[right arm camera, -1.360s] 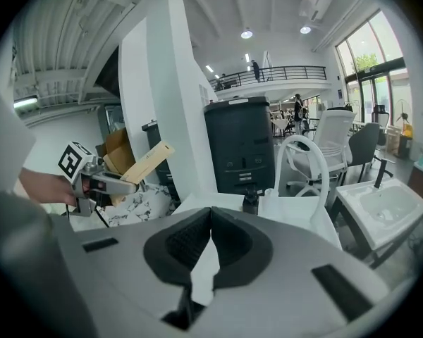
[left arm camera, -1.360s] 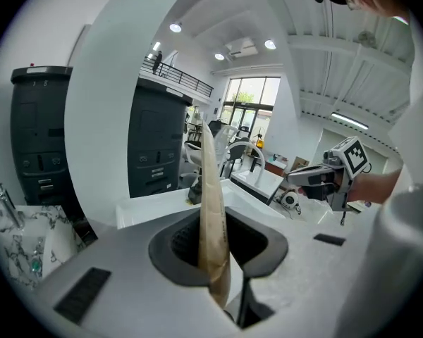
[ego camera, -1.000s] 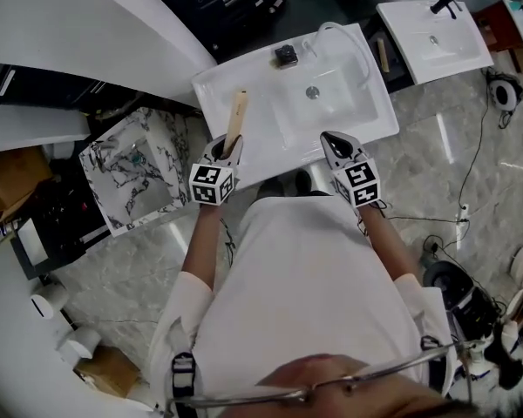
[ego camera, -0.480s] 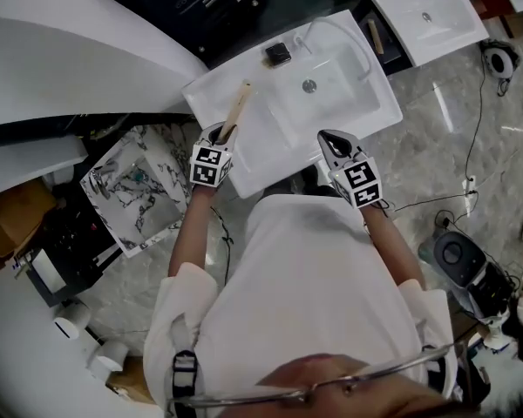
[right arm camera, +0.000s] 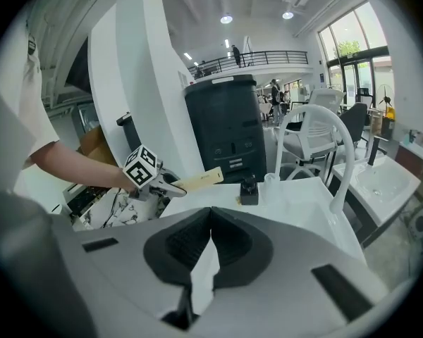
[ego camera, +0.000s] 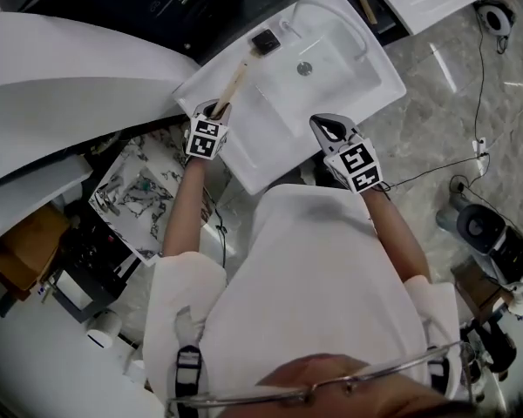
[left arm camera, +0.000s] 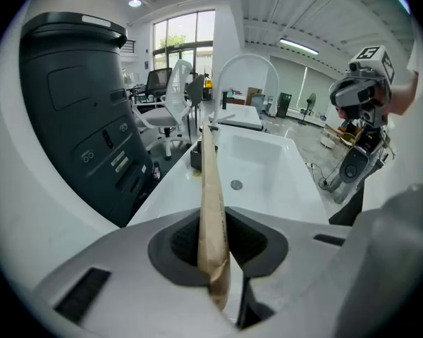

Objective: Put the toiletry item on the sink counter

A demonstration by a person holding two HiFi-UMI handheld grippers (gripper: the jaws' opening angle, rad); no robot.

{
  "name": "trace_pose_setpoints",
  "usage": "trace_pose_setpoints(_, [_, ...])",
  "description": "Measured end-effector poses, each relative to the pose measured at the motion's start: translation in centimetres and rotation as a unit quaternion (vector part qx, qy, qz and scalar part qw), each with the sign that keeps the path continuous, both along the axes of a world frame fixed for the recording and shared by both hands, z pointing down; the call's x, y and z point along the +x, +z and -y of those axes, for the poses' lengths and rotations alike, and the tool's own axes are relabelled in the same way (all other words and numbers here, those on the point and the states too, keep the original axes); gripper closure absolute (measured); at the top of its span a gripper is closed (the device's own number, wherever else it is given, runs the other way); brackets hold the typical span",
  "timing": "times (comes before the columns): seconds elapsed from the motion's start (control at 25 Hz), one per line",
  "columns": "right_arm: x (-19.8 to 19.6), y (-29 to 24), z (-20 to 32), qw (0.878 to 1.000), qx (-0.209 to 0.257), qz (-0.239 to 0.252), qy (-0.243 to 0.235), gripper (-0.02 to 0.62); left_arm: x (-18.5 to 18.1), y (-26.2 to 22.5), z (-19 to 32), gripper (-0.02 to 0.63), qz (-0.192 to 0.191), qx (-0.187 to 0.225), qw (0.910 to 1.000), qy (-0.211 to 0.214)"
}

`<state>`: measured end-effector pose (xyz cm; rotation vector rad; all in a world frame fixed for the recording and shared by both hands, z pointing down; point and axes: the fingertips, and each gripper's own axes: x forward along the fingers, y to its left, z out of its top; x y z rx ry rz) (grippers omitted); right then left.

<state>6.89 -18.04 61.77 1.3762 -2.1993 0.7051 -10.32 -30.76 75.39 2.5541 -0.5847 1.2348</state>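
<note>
The left gripper (ego camera: pixel 216 111), upper left of centre in the head view, is clamped on the flat tan paper-wrapped toiletry stick (ego camera: pixel 236 82), angled over the white sink counter (ego camera: pixel 260 157), apparently for set-down, while the right gripper (ego camera: pixel 329 130) waits closed and empty.

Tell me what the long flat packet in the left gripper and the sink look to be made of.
Packet: looks like kraft paper or thin card, matte tan, crumpled at its pinched end.
Sink: smooth glossy white, probably ceramic or cast resin; the look alone doesn't settle which.
</note>
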Motion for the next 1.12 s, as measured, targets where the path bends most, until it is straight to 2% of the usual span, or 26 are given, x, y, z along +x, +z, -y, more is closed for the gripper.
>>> trace_pose_setpoints(0.2, [0.0, 1.5, -0.6, 1.0, -0.022, 0.009, 0.019, 0.589, -0.4, 3.5, 2.4, 0.551, 0.067, 0.012, 0.9965, 0.049])
trace_pose_setpoints(0.36, [-0.1, 1.9, -0.4, 0.999, -0.031, 0.012, 0.033, 0.589, -0.7, 5.7, 4.5, 0.549, 0.098, 0.01, 0.9915, 0.085])
trace_pose_setpoints(0.56, [-0.4, 1.5, 0.2, 0.998, -0.028, 0.018, 0.045, 0.589, -0.3, 8.0, 6.0, 0.549, 0.119, 0.004, 0.9867, 0.111])
trace_pose_setpoints(0.76, [-1.0, 2.2, 0.1, 0.998, -0.041, 0.017, 0.05, 0.589, -0.4, 9.8, 7.1, 0.549, 0.142, 0.032, 0.9814, 0.126])
trace_pose_setpoints(1.12, [-1.0, 2.7, -0.3, 0.997, -0.05, 0.016, 0.062, 0.589, -0.8, 11.2, 7.7, 0.548, 0.133, 0.025, 0.9849, 0.108])
